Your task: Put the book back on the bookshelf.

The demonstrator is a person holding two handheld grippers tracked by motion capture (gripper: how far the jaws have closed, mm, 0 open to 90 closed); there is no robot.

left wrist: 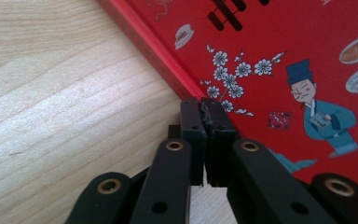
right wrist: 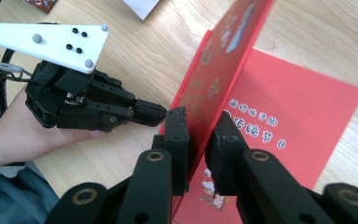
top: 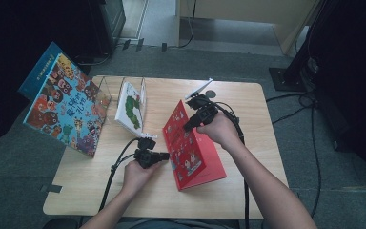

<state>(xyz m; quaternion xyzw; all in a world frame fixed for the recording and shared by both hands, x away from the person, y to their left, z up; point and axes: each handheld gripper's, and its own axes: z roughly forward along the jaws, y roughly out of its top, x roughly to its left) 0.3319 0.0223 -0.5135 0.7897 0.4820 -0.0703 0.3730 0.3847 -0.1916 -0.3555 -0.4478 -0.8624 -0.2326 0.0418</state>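
Observation:
A red picture book (top: 195, 160) lies in the middle of the wooden table with its front cover (right wrist: 223, 60) lifted upright. My right gripper (top: 188, 127) (right wrist: 199, 123) is shut on that cover's edge, one jaw on each side. The red first page (right wrist: 303, 107) lies flat beneath. My left gripper (top: 165, 155) (left wrist: 205, 109) is shut with nothing between its jaws, and its tips touch the book (left wrist: 284, 56) low at the spine side. In the right gripper view the left gripper (right wrist: 161, 112) points at the cover from the left.
A clear book rack (top: 143, 90) at the back left holds a white caterpillar book (top: 131, 107). A large colourful animal book (top: 64, 105) leans at the table's left edge. A small round object (top: 210, 94) lies behind the right hand. Bare table (top: 248, 191) surrounds the red book.

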